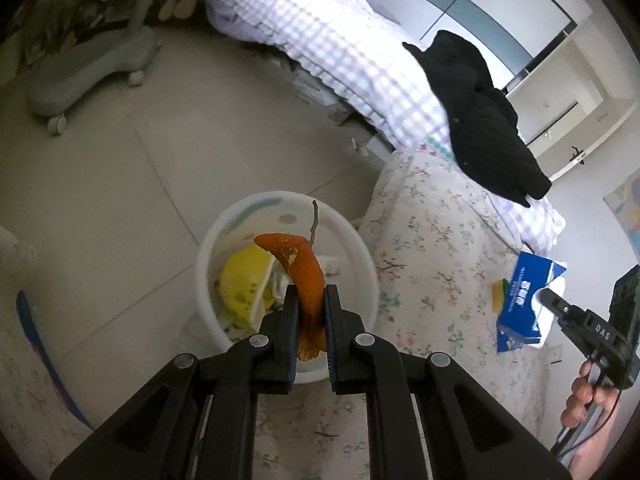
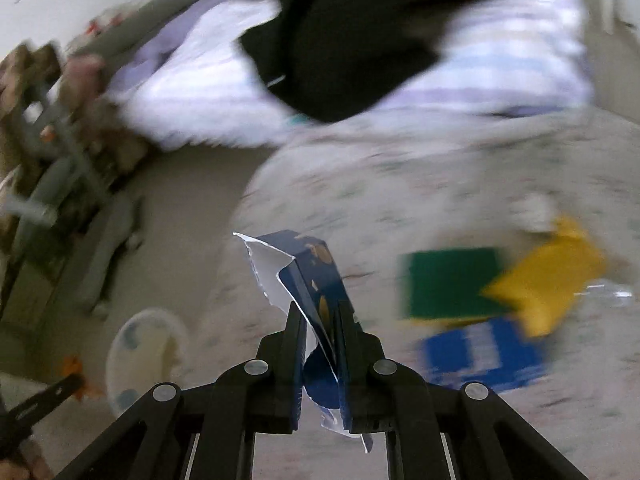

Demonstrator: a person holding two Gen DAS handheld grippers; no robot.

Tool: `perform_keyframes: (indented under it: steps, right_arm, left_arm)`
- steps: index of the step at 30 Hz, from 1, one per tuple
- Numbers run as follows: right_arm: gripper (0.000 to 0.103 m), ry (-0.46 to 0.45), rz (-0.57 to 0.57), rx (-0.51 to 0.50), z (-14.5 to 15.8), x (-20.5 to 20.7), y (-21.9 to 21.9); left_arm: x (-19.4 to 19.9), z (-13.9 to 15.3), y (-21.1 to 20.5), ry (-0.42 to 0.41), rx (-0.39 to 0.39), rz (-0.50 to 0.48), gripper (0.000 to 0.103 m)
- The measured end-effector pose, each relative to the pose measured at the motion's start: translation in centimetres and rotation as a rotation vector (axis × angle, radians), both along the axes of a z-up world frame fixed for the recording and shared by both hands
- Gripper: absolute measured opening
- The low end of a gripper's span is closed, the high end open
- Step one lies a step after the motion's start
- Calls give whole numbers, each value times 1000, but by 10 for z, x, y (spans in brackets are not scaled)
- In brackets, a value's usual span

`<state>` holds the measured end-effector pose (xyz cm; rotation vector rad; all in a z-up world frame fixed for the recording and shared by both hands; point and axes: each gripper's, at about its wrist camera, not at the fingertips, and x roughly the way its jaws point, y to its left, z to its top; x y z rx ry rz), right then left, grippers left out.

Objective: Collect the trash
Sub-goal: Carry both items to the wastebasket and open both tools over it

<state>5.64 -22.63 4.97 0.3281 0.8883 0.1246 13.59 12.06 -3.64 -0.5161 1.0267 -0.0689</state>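
My left gripper (image 1: 311,294) is shut on an orange peel (image 1: 302,270) with a thin stem, held right above the white trash bin (image 1: 362,256), which holds yellow wrappers (image 1: 244,280) and paper. My right gripper (image 2: 318,308) is shut on a torn blue and white paper package (image 2: 308,276), held above the floral bedcover (image 2: 400,200). In the left wrist view the right gripper (image 1: 546,294) holds that package (image 1: 524,300) over the bed. The bin (image 2: 146,350) shows at lower left in the blurred right wrist view.
A green sponge (image 2: 452,280), a yellow wrapper (image 2: 552,280) and a blue packet (image 2: 484,352) lie on the bedcover. A black garment (image 1: 480,116) lies on the checked quilt (image 1: 344,40). A grey wheeled chair base (image 1: 92,72) stands on the tiled floor.
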Motion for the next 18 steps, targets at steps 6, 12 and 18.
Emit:
perform_keyframes:
  steps: [6, 12, 18]
  right_arm:
    - [12, 49, 157, 10, -26, 14, 88]
    - [12, 89, 238, 35, -46, 24, 136]
    - [12, 113, 250, 75, -58, 34, 159]
  left_arm:
    - [7, -12, 11, 22, -21, 32, 13]
    - [9, -21, 18, 113, 107, 118, 76]
    - [-4, -13, 19, 89, 267, 131, 86]
